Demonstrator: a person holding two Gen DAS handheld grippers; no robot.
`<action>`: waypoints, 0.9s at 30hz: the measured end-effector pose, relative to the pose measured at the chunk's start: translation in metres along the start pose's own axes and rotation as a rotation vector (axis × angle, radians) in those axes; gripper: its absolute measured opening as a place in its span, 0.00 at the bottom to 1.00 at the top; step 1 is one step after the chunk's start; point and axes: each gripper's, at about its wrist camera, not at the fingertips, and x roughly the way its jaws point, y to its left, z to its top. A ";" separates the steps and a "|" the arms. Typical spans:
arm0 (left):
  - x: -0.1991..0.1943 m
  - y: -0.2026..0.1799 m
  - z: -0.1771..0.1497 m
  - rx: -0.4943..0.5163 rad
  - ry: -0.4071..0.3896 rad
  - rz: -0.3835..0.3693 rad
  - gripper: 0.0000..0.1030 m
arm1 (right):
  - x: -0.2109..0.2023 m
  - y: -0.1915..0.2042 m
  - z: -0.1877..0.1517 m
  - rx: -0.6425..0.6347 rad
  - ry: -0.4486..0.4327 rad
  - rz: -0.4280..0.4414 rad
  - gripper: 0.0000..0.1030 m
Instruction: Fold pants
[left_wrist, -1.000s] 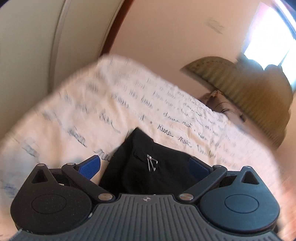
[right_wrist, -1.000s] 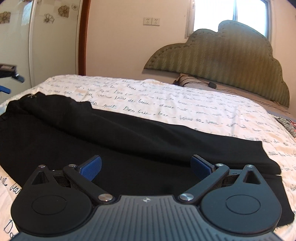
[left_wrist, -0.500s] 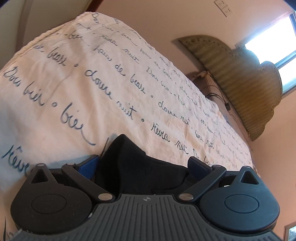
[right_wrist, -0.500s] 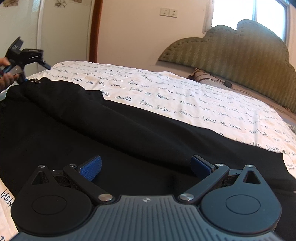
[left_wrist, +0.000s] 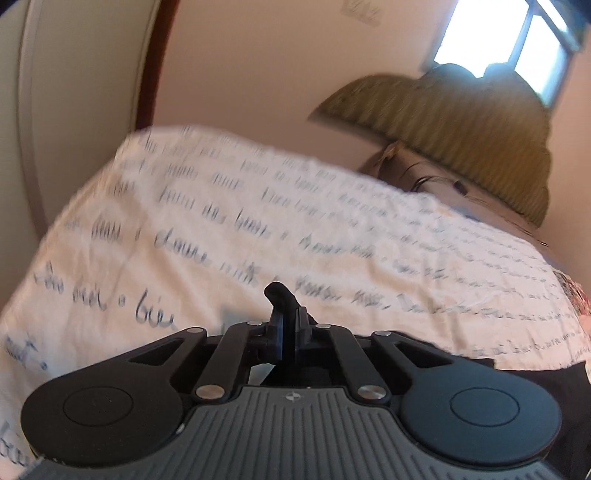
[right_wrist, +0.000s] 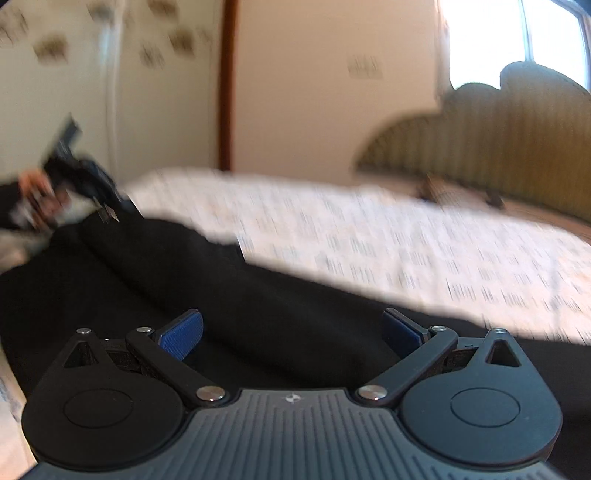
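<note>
Broadly, the black fabric pants (right_wrist: 155, 280) lie along the near edge of the bed's cream sheet printed with script (left_wrist: 258, 221), open sheet beyond. The left tongs (left_wrist: 289, 325) pinch a small tuft of the pants. The right tongs (right_wrist: 291, 332) stand wide above the cloth, gripping nothing. A ribbed olive headboard (right_wrist: 498, 147) stands behind.

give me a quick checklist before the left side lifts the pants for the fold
1. Left gripper shut on the black pants: ok, a nub of black cloth pokes out between the closed pads.
2. How much cloth is pinched: cannot tell, only the nub shows.
3. Right gripper gripping the pants: not ok, it is open above the cloth.
4. Pants lying on the bedsheet: ok.
5. Pants smooth: not ok, a ridge runs along them.
6. Sharp view: not ok, both views are blurred.
</note>
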 end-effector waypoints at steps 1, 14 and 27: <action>-0.014 -0.006 0.001 0.026 -0.038 -0.024 0.05 | 0.006 -0.007 0.007 -0.040 0.020 0.029 1.00; -0.161 -0.050 -0.029 0.183 -0.390 -0.296 0.04 | 0.132 -0.110 0.060 -0.047 0.423 0.367 0.92; -0.190 -0.039 -0.064 0.167 -0.410 -0.269 0.04 | 0.178 -0.104 0.061 -0.096 0.615 0.538 0.24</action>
